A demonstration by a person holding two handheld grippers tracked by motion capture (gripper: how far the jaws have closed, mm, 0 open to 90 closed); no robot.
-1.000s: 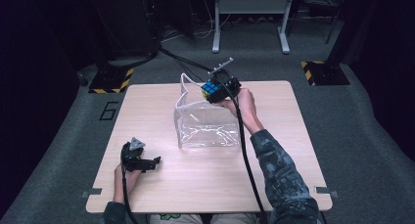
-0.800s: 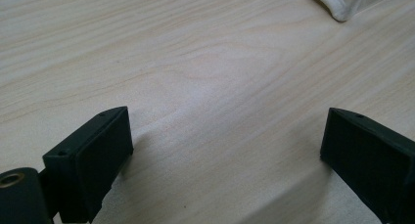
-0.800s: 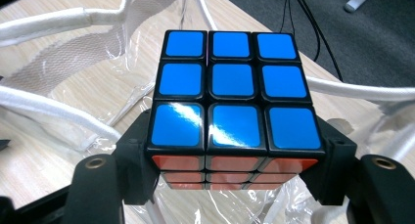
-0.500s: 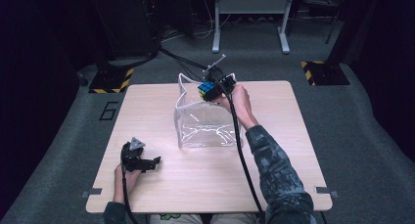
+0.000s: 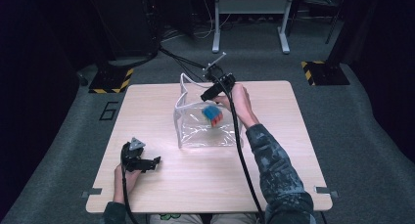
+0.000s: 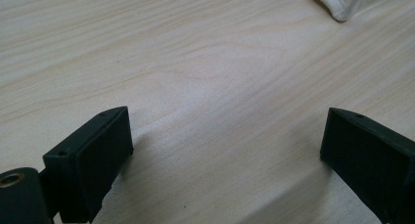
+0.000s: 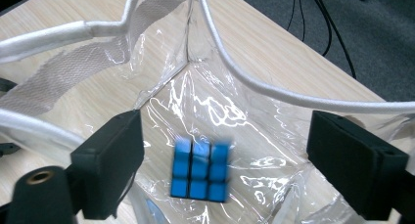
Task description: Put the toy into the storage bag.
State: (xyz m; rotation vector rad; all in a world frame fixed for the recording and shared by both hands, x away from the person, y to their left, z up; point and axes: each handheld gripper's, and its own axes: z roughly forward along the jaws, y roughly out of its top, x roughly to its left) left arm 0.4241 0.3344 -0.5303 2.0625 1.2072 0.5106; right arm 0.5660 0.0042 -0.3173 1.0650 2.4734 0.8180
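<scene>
A multicoloured puzzle cube (image 5: 212,114) is inside a clear plastic bag (image 5: 182,94) with white trim, standing open mid-table. In the right gripper view the cube (image 7: 200,170) shows its blue face, blurred, below the bag's rim (image 7: 274,92). My right gripper (image 5: 208,94) hovers over the bag's mouth at its far side. Its jaws (image 7: 230,131) stand wide apart with nothing between them. My left gripper (image 5: 149,163) rests low at the table's near left. It is open (image 6: 225,136) over bare wood, and a corner of the bag (image 6: 337,9) shows far ahead.
The wooden table (image 5: 293,160) has bare surface around the bag. Black cables trail from both grippers, one running along the right forearm. Dark floor, a metal frame (image 5: 249,9) and yellow-black striped blocks (image 5: 313,72) lie beyond the table's far edge.
The right gripper held the cube above the bag's mouth; it has opened, and the cube has dropped into the bag. The left gripper has not moved.
</scene>
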